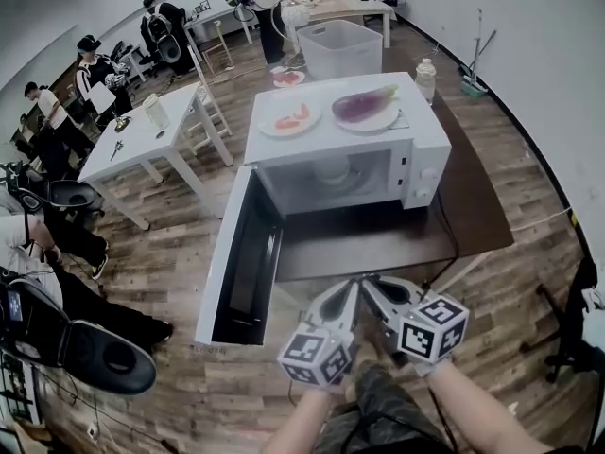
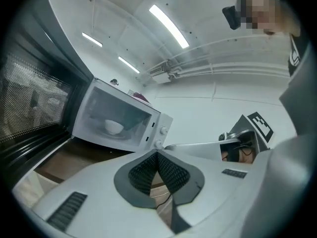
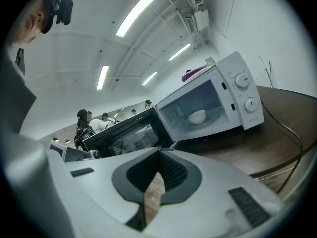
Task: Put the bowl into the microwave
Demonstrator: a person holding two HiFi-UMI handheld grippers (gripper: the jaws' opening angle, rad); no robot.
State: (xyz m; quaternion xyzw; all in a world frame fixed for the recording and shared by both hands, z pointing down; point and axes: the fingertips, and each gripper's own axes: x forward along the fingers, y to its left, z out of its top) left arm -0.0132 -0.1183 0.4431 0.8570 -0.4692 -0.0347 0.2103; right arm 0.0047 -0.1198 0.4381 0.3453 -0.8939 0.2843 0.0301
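The white microwave (image 1: 416,154) stands on a dark table (image 1: 473,206), with its door (image 1: 236,253) swung wide open to the left. The white bowl (image 1: 331,170) sits inside on the turntable and also shows in the left gripper view (image 2: 114,127) and the right gripper view (image 3: 197,116). My left gripper (image 1: 351,288) and right gripper (image 1: 366,282) hover side by side in front of the table, well short of the microwave. Both are shut with nothing between their pads. In their own views the left gripper (image 2: 157,153) and the right gripper (image 3: 159,152) point toward the microwave (image 2: 148,125) (image 3: 237,95).
On top of the microwave sit a plate with an eggplant (image 1: 364,105) and a plate of red food (image 1: 291,119). A bottle (image 1: 425,78) stands behind it. White tables (image 1: 142,140), a plastic bin (image 1: 340,47) and several people are beyond. An office chair (image 1: 95,353) is at the lower left.
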